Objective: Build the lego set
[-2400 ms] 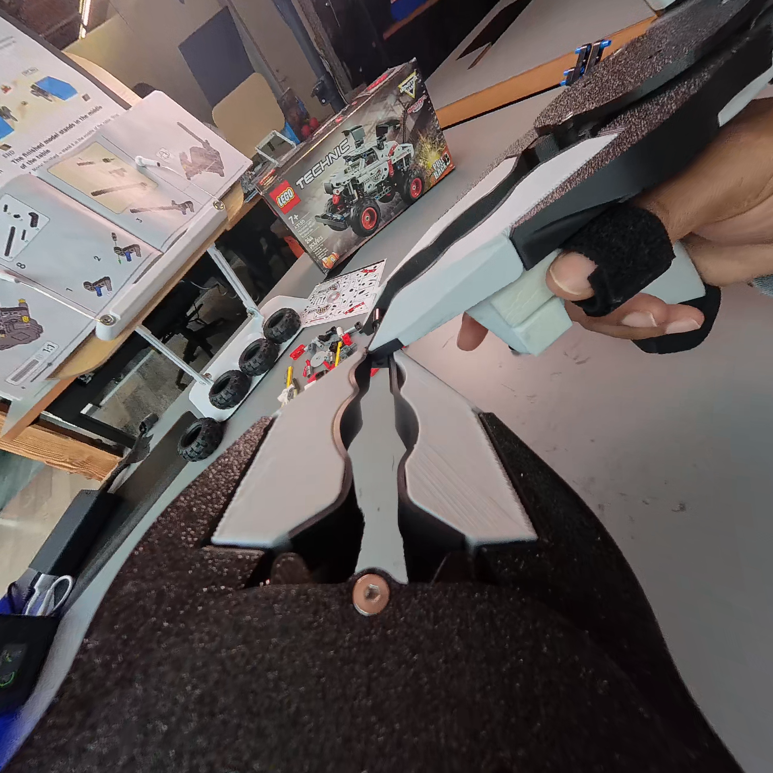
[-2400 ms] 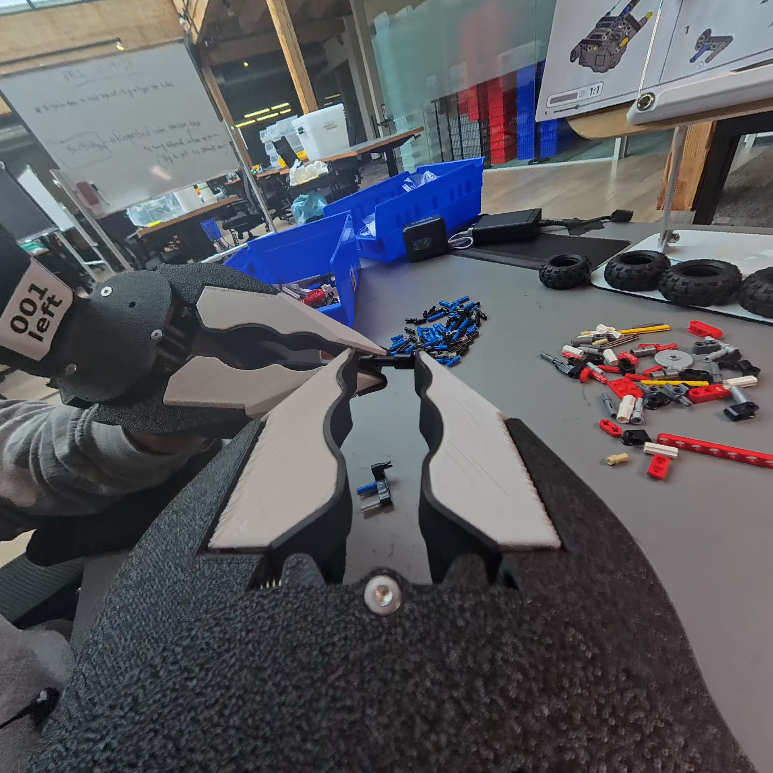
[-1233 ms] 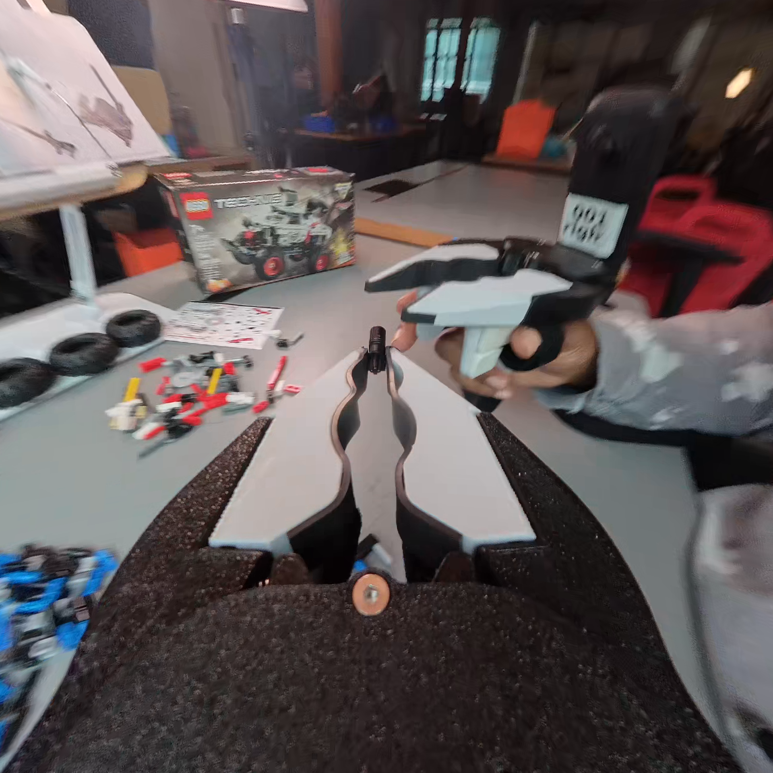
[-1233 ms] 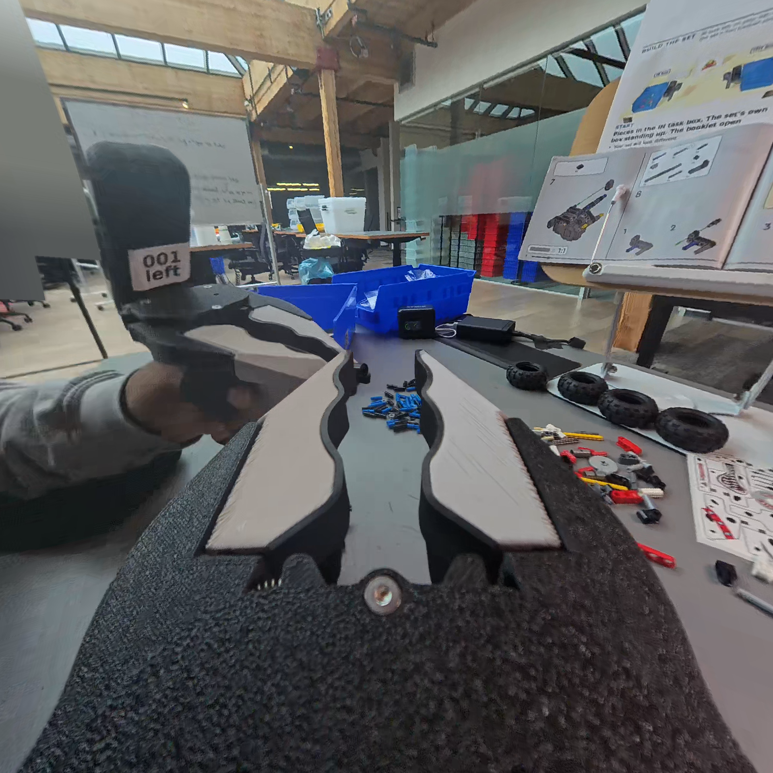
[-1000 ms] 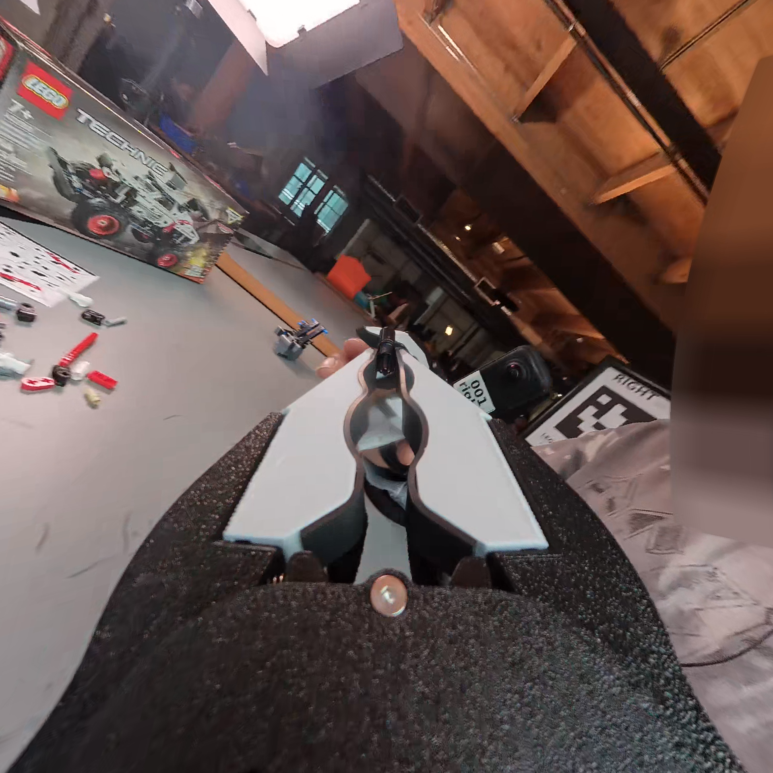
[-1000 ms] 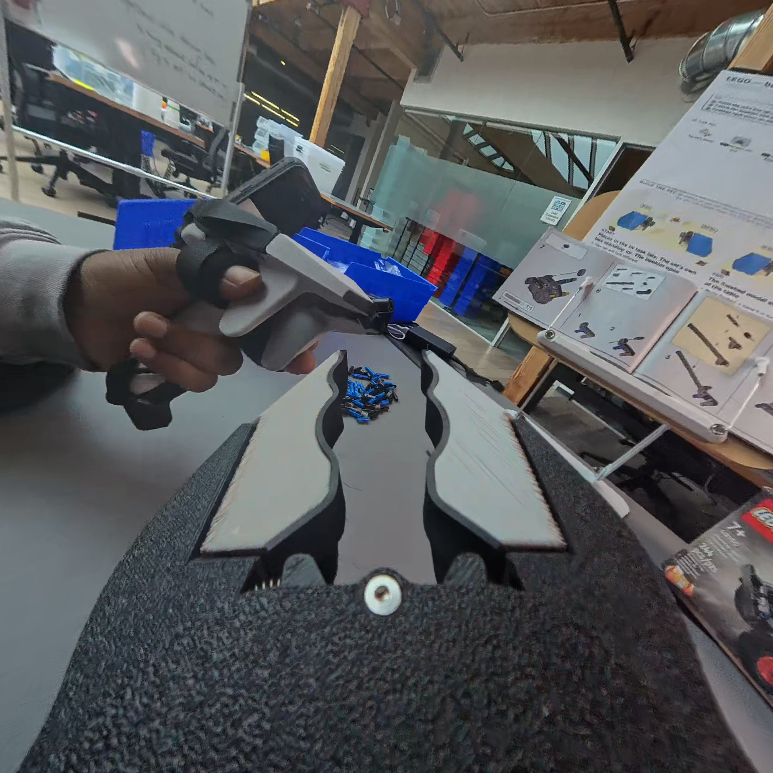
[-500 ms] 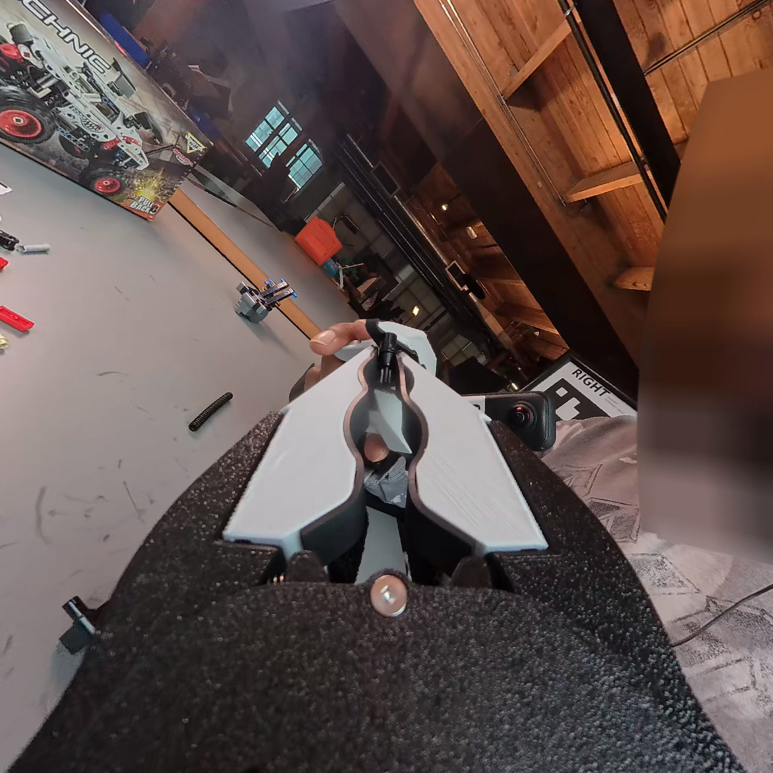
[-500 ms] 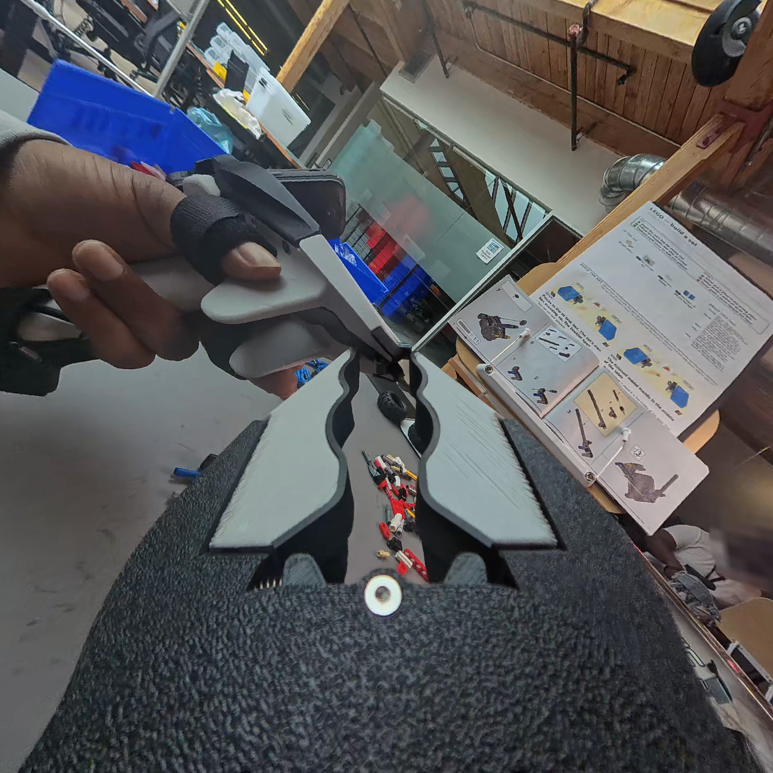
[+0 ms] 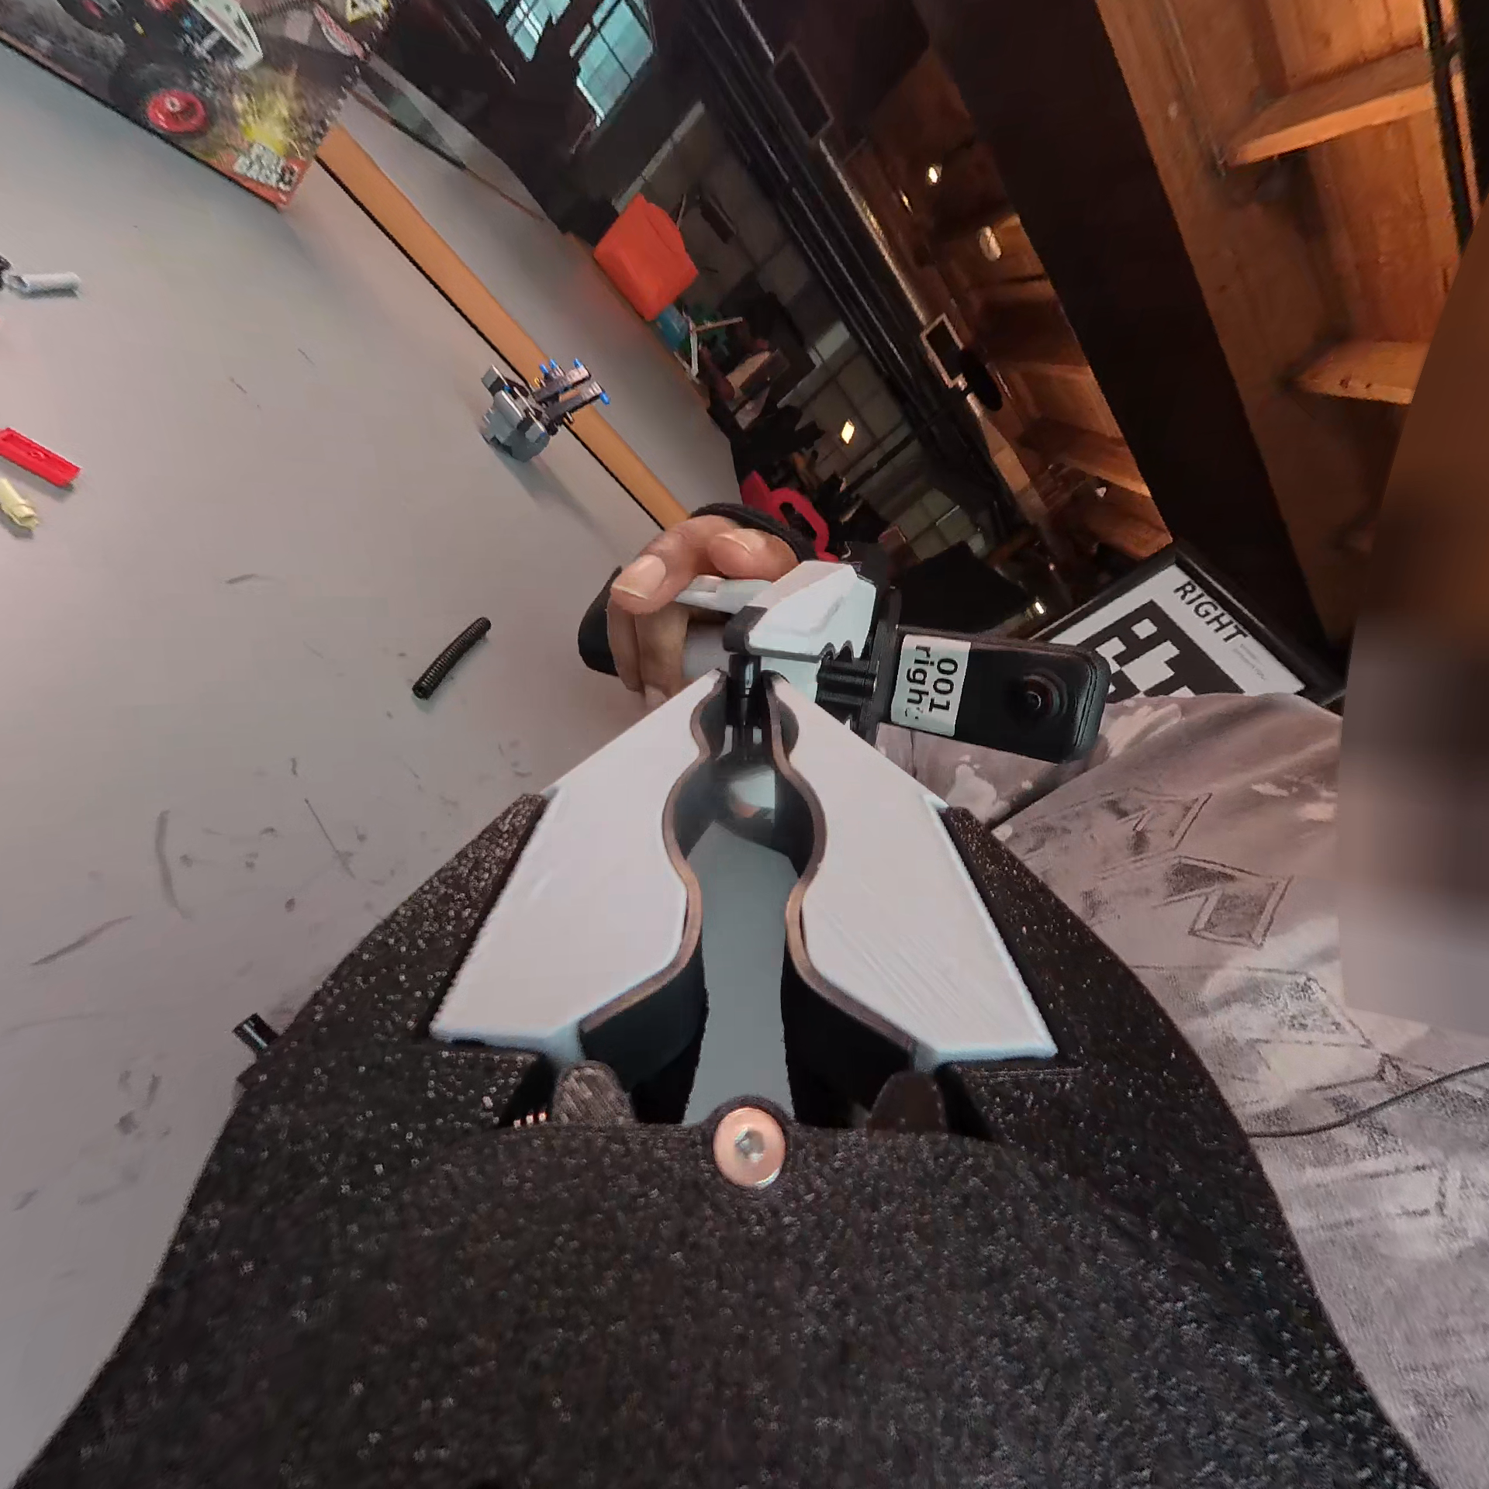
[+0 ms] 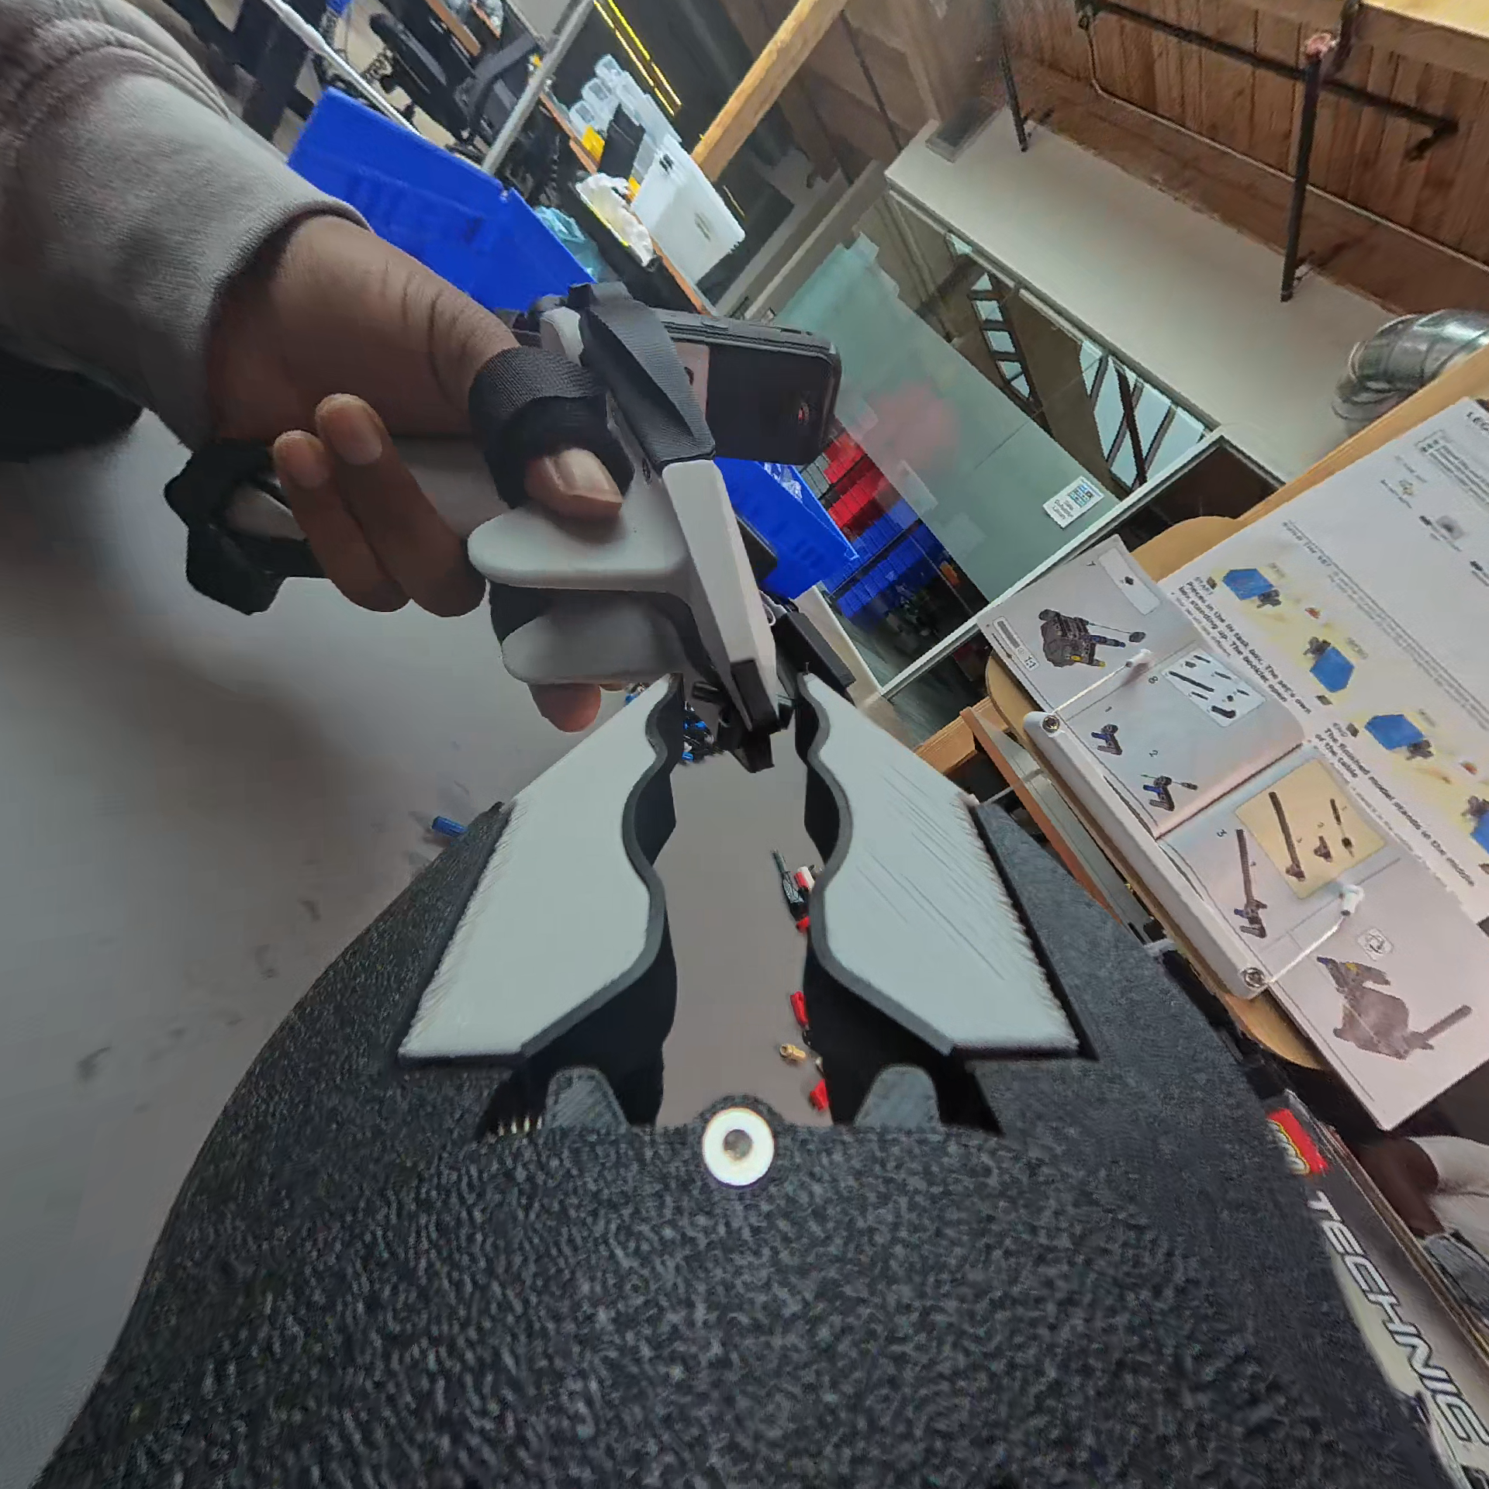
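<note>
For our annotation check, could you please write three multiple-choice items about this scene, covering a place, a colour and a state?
1. Where is the small grey-and-blue assembly? A in a bin; B on the table near its far wooden edge; C on the floor.
2. The bins are: A green; B blue; C yellow.
3. The left tongs are: A wide open; B lying flat; C shut on a small black piece.
Answers: B, it stands by that edge; B, their walls are blue; C, the tips pinch the piece.

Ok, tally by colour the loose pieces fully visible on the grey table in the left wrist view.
Red flat beam: 1
Cream small peg: 1
Light grey pin: 1
Black ribbed hose, black stub: 2
Grey-and-blue assembly: 1
Total: 6
</note>
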Tool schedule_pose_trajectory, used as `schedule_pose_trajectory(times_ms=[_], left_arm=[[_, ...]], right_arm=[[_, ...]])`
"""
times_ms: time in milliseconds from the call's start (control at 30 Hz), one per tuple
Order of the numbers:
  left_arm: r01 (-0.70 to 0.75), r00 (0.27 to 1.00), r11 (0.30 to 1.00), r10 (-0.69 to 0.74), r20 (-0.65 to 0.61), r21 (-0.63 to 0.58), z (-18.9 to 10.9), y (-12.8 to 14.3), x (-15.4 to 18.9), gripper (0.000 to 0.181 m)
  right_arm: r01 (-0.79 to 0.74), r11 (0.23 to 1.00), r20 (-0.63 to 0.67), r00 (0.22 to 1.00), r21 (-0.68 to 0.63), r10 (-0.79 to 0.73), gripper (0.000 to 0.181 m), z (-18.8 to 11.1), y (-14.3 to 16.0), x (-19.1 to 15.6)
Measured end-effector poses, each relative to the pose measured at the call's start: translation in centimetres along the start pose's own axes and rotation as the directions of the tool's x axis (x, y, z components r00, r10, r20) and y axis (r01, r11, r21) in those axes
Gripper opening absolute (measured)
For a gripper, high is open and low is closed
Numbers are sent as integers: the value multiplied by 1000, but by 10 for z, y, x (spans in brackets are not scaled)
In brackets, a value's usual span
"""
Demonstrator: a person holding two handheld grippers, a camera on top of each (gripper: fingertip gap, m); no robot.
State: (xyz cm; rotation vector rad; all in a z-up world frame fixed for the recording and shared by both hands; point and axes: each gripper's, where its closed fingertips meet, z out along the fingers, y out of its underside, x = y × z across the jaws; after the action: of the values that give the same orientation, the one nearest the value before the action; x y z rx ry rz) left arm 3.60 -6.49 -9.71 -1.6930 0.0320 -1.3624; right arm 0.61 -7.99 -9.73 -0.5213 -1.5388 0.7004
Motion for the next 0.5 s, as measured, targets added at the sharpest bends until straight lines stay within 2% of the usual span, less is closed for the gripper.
schedule_pose_trajectory(times_ms=[133, 367, 500], left_arm=[[25, 1000, 998, -25, -10, -62, 3, 10, -2, 7], [40, 998, 998, -39, -39, 45, -7, -8, -6, 13], [18, 998, 998, -15, -58, 55, -5, -8, -2, 8]], right_arm=[[33, 999, 65, 997, 1, -33, 24, -6, 3, -9], [-6, 1000, -75, 997, -8, 5, 24, -10, 6, 18], [46, 999, -101, 994, -18, -48, 24, -7, 4, 13]])
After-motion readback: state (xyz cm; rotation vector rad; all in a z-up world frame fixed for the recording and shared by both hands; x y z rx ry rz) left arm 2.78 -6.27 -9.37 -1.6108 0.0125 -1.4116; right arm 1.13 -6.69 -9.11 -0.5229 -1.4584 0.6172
